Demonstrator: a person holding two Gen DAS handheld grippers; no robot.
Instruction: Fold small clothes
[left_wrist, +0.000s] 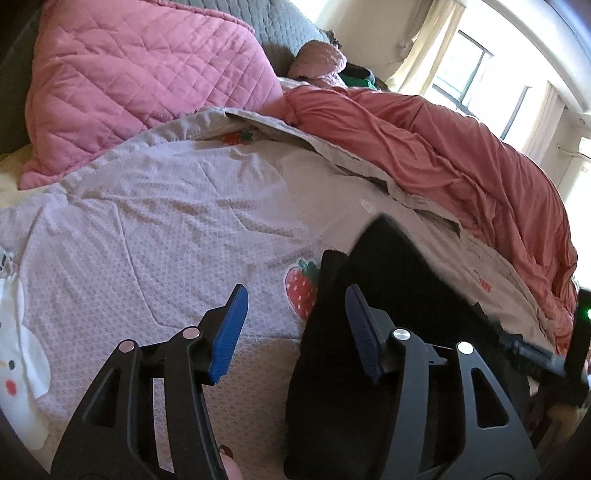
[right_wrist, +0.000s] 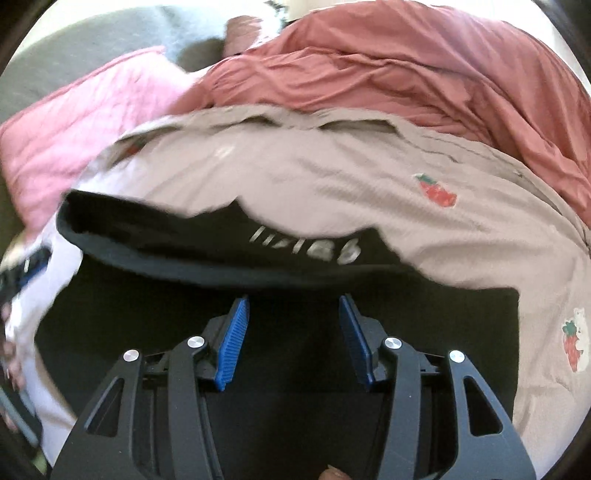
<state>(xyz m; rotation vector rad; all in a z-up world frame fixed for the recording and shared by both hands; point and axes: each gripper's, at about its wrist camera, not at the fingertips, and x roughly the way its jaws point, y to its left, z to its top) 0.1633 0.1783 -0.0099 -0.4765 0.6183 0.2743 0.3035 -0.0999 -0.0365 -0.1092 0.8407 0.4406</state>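
A bed is covered by a pale quilt with strawberry pictures. On the quilt lies a black garment with pale letters on it. Behind the quilt is a pink pillow, and beside the pillow a crumpled red blanket. Beyond the blanket are a bright window and curtains. The left gripper has its fingers half apart, holding nothing, at the garment's edge. The right gripper stands over the garment, fingers also half apart and empty.
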